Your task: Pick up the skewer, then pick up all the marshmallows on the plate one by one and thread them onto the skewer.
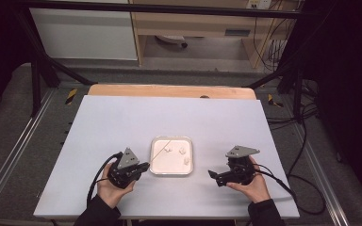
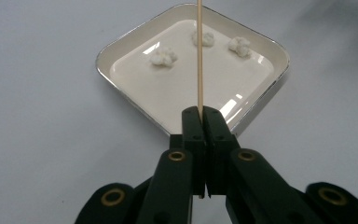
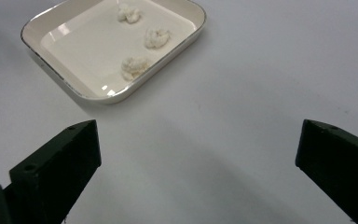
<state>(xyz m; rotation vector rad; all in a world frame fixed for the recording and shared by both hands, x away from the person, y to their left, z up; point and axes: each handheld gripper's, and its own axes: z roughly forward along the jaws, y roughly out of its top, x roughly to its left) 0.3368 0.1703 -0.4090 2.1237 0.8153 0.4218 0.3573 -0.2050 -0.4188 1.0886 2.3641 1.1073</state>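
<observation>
White table top (image 1: 122, 122), matte, with a strip of bare wood along its far edge. Grey floor mat around it, black frame bars on both sides, pale cabinets and loose cables at the back of the room.

Near the table's middle, toward the person's side: a square white tray (image 1: 157, 170) with a silvery rim. In it, three small white crumbly lumps (image 1: 183, 151), spaced apart; in the high view they sit in the tray's right half.

Left gripper (image 1: 143, 167) just left of the tray, held in the person's left hand (image 1: 109, 188). Its jaws are pressed together on the lower end of a thin wooden skewer (image 2: 199, 56). In the left gripper view the skewer rises straight from between the fingers (image 2: 193, 123) and runs out above the tray, crossing in front of the middle lump (image 2: 204, 38); whether its tip touches anything cannot be told.

Right gripper (image 1: 213, 176) right of the tray, well apart from the skewer, in the right hand (image 1: 252, 186). Its jaws stand wide apart with bare table between them, holding nothing. In its own view the tray (image 3: 112, 97) lies ahead, upper left.
</observation>
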